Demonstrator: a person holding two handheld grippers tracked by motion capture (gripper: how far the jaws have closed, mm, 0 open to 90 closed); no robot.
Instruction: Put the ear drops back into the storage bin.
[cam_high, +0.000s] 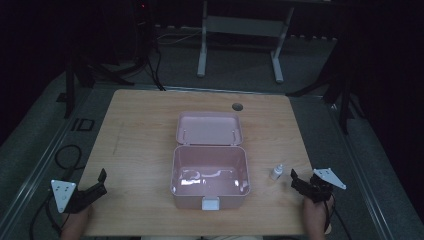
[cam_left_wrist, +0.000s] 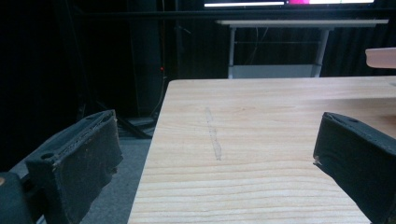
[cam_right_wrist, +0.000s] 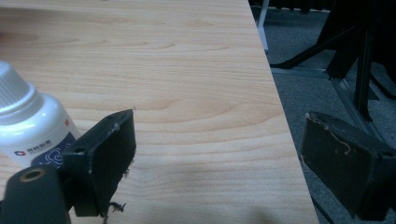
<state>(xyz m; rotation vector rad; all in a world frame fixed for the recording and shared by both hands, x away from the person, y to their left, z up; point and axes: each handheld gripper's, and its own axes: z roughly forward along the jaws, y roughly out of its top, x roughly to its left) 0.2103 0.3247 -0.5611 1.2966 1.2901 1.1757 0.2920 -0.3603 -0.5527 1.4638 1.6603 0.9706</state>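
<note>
A: How is your left hand-held gripper (cam_high: 102, 181) set?

B: Its jaws are spread wide with nothing between them, just bare bench (cam_high: 140, 135) showing in the gap in the left gripper view. It sits off the front left corner of the pink box (cam_high: 210, 177), well apart from it, near the bench's left edge.

A: And your right hand-held gripper (cam_high: 295, 179)?

B: Also spread wide and empty. In the right gripper view one jaw is over the wood and the other hangs past the bench's right edge, above the grey floor (cam_right_wrist: 327, 93).

A: Where is the bottle relative to it?

B: The small white bottle (cam_high: 276, 172) stands upright to the right of the box, between the box and your right hand-held gripper. It is just outside the jaw on that side, very near it; you cannot tell whether they touch.

A: And the box?

B: It sits mid-bench, its lid (cam_high: 209, 128) swung back on the far side, the inside empty.
</note>
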